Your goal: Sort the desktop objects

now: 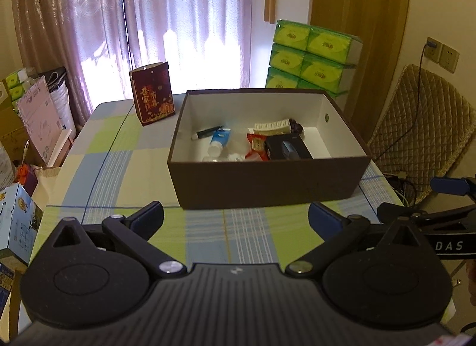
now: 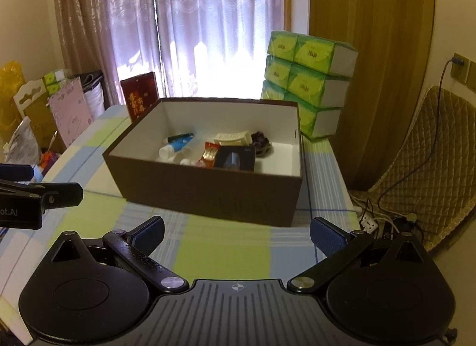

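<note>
With both the left gripper (image 1: 236, 217) and right gripper (image 2: 237, 232) spread empty, the box (image 1: 267, 185) at twelve o'clock (stiff, probably light) is best taken by its side walls.

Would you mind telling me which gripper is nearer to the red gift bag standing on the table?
Left. The left gripper sits open toward the table's left side, where the red gift bag stands beyond the brown box. The right gripper, also open, is farther right, the box between.

Tubes (image 1: 219, 141) in box (image 1: 267, 185) on table (image 1: 119, 167)
</note>
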A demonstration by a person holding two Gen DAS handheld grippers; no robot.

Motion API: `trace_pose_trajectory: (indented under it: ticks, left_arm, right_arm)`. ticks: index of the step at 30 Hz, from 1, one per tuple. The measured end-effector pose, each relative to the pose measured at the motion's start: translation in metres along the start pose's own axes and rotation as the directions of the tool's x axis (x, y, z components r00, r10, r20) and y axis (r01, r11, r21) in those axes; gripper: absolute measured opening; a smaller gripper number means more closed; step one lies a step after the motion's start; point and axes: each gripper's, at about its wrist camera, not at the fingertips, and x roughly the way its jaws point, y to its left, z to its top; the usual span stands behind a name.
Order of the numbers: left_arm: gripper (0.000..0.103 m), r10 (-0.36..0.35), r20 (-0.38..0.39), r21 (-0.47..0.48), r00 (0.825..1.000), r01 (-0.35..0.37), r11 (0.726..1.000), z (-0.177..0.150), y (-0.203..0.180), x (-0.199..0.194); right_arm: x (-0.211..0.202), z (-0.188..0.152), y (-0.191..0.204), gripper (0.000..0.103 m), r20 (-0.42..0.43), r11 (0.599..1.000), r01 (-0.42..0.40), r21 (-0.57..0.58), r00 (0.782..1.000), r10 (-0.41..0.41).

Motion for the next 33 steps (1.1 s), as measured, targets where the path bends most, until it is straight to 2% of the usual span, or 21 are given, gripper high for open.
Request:
trace_pose_trajectory:
  ticks: [13,19,33]
  left_arm:
    - [0.102,0.029,-0.02,0.004,0.999,-0.029,1.0,-0.019,-0.014,-0.02]
    - [0.102,0.033,-0.042,0.006,0.999,-0.033,0.999,-0.026,-0.019,-0.019]
    - [0.102,0.038,-0.069,0.027,0.997,-0.036,0.999,-0.032,-0.026,-0.011]
  right_arm:
    - [-0.018,-0.022,0.001,0.101,0.004,1.0,-0.008,-0.02,1.0,0.008]
    - [-0.021,-0.033,0.004,0.101,-0.01,0.999,-0.001,-0.051,1.0,0.0]
    - [-0.018,-0.04,0.0,0.101,-0.028,0.999,0.012,-0.037,1.0,-0.013]
